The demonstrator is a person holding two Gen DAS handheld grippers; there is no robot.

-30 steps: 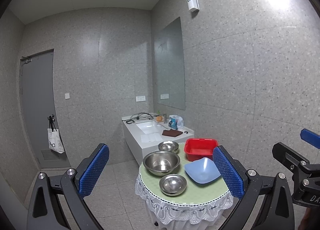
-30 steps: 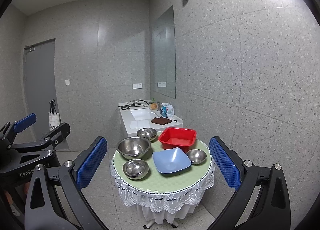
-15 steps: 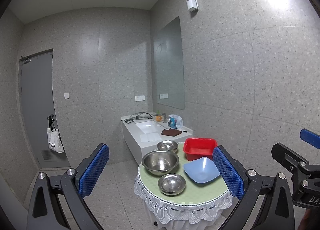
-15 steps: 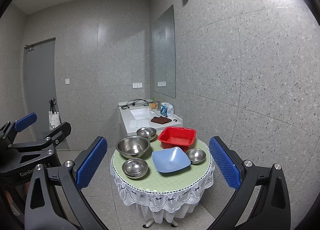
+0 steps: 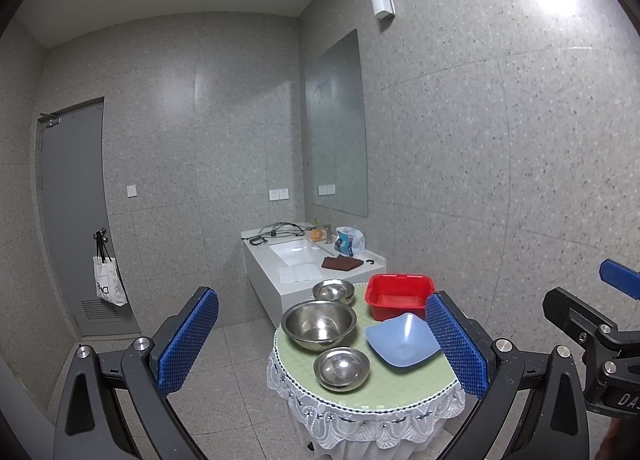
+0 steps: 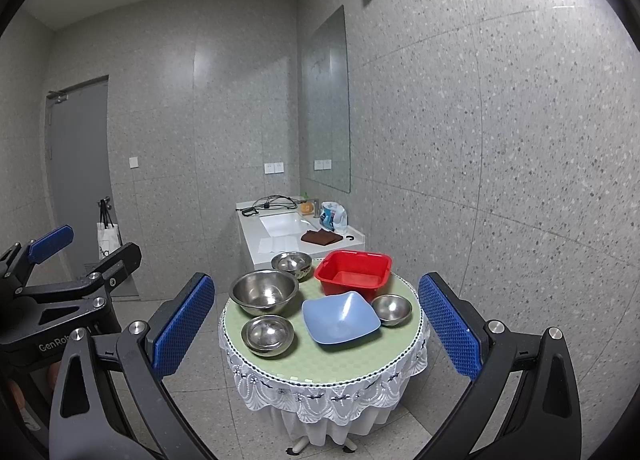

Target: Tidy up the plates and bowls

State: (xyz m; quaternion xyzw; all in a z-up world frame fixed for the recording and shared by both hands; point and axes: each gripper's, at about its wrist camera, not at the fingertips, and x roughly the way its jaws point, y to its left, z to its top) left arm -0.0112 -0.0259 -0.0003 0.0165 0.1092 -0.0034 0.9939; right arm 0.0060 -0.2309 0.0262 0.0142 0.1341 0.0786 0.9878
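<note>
A small round table point(image 6: 360, 360) with a green cloth holds a large steel bowl point(image 6: 264, 292), three small steel bowls at the front left point(image 6: 268, 334), back point(image 6: 291, 263) and right point(image 6: 391, 308), a blue square plate point(image 6: 340, 318) and a red tub point(image 6: 353, 271). The left wrist view shows the large bowl point(image 5: 319, 324), plate point(image 5: 404, 340) and tub point(image 5: 400, 296). My left gripper point(image 5: 322, 352) and right gripper point(image 6: 316, 324) are both open and empty, held well back from the table.
A white sink counter point(image 6: 296, 232) stands behind the table with a brown cloth point(image 6: 321, 236), cables and a bag on it. A grey door point(image 5: 72, 219) with a hanging tote bag point(image 5: 108, 280) is at the left. Tiled floor surrounds the table.
Both views have shifted very slightly; the table sits marginally higher and further off in the frames. Both grippers stay open and empty.
</note>
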